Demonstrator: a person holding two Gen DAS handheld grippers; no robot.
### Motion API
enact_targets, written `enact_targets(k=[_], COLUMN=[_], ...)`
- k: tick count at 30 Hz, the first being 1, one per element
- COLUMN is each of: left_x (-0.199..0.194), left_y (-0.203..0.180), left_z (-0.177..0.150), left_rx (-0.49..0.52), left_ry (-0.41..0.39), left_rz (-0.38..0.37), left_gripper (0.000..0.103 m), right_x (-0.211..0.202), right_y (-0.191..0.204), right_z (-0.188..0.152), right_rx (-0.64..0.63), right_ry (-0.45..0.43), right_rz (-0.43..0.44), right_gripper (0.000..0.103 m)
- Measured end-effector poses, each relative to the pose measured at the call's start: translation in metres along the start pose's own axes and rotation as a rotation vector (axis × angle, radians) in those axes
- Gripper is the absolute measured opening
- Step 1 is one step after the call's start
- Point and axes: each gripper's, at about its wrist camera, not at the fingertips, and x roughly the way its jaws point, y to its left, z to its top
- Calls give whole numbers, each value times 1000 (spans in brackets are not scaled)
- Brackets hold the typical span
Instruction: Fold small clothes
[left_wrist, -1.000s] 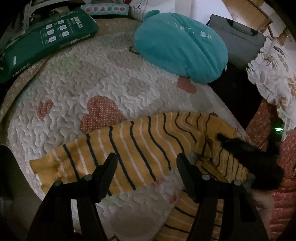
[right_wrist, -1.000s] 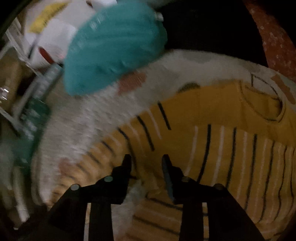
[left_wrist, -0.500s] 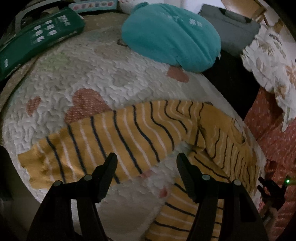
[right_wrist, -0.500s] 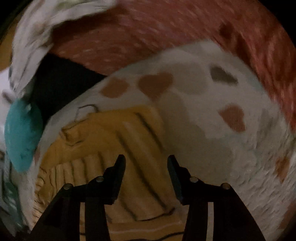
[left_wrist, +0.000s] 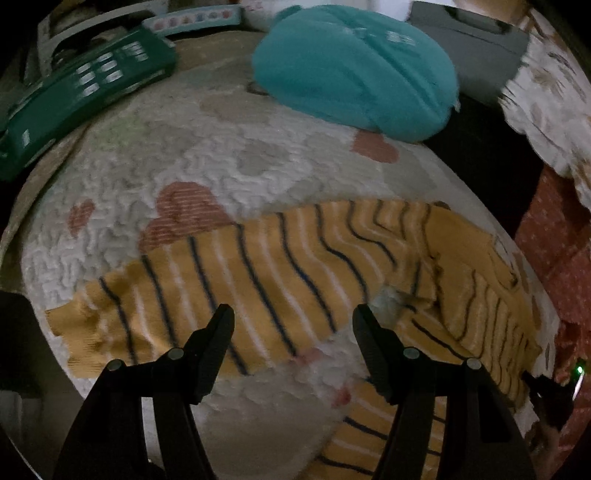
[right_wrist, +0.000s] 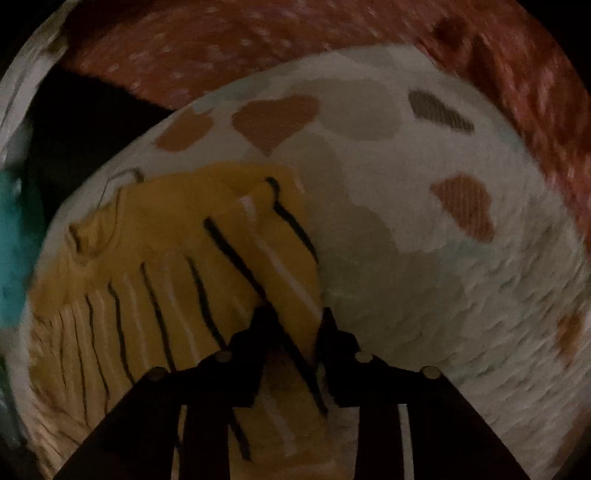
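A small yellow sweater with dark and white stripes (left_wrist: 258, 280) lies spread on a white quilt with heart patches (left_wrist: 221, 155). One sleeve stretches left in the left wrist view. My left gripper (left_wrist: 293, 317) is open and empty, just above that sleeve's near edge. In the right wrist view the sweater (right_wrist: 155, 258) lies at left with its other sleeve (right_wrist: 280, 258) running between the fingers. My right gripper (right_wrist: 293, 314) has its jaws narrowed around that sleeve. The right gripper also shows at the far right of the left wrist view (left_wrist: 550, 395).
A teal cushion (left_wrist: 354, 70) lies at the quilt's far side. A green box (left_wrist: 85, 92) sits at the far left, a grey case (left_wrist: 476, 37) at the back right. Red dotted fabric (right_wrist: 258, 40) borders the quilt.
My right gripper has swung from the sweater's left side to its other sleeve and narrowed its jaws around it. My left gripper has shifted slightly over the left sleeve and stays open.
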Motion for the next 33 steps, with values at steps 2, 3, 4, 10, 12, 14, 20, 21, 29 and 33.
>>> enact_targets(k=[2, 3, 4, 10, 12, 14, 20, 21, 29, 33], left_x=[-2, -5, -7, -38, -52, -69, -98, -99, -113, -116], left_y=[14, 24, 33, 120, 155, 191, 261, 266, 316, 316], left_z=[4, 8, 11, 30, 32, 32, 25, 25, 11, 10], left_rx=[-30, -51, -69, -277, -367, -464, -644, -657, -804, -805], left_ry=[-7, -17, -26, -128, -166, -213, -283, -283, -303, -308], left_rz=[14, 27, 38, 161, 206, 247, 291, 291, 276, 272], left_gripper=[66, 66, 66, 66, 66, 66, 66, 66, 66, 66], right_x=[-29, -44, -55, -98, -108, -118, -131, -130, -119, -104], right_y=[8, 13, 20, 150, 206, 258, 390, 403, 454, 476], right_z=[-4, -7, -10, -66, -103, -147, -297, -314, -404, -416], right_rx=[-31, -41, -54, -344, -489, -629, -1058, -1103, -1323, -1334], right_ry=[-94, -141, -170, -95, -46, 4, 54, 48, -84, -101], right_rz=[-63, -73, -61, 282, 406, 508, 643, 645, 599, 546], right_gripper=[37, 39, 40, 45, 53, 53, 56, 56, 65, 65])
